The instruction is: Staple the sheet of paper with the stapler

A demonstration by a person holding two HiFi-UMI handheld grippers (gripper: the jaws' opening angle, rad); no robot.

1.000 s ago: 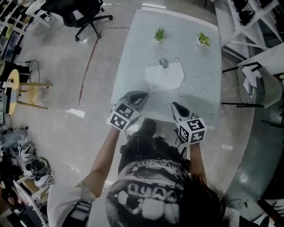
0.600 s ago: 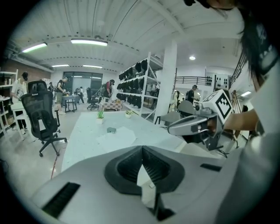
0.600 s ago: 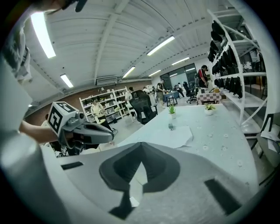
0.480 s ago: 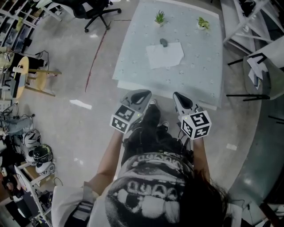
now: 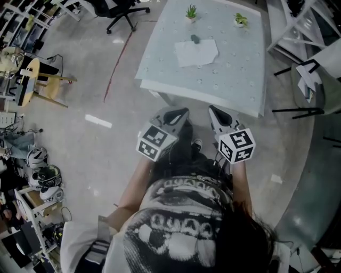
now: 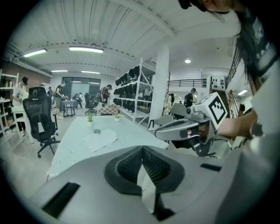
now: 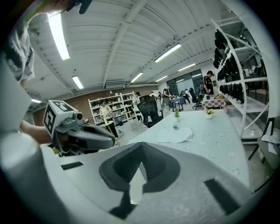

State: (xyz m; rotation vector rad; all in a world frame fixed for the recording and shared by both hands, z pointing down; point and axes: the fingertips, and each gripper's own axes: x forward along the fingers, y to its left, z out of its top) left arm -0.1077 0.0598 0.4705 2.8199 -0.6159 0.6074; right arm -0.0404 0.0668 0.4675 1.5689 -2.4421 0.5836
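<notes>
Paper sheet (image 5: pixel 196 53) lies flat on the pale table (image 5: pixel 160 69), with the stapler (image 5: pixel 195 38) at its far edge. Only the head view shows both grippers short of the table, above the grey floor (image 5: pixel 106 144). The left gripper (image 5: pixel 180 113) and right gripper (image 5: pixel 214 111) are each pressed closed with nothing between (their own views agree). The gripper views add shelving (image 6: pixel 131 94), an office chair (image 6: pixel 40 114) and distant people (image 6: pixel 105 92).

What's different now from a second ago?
The person has backed away from the table: the left gripper and right gripper, earlier over its near edge, are now off it, above the floor. Both stay shut and empty. The sheet of paper, stapler and two plants sit where they were.
</notes>
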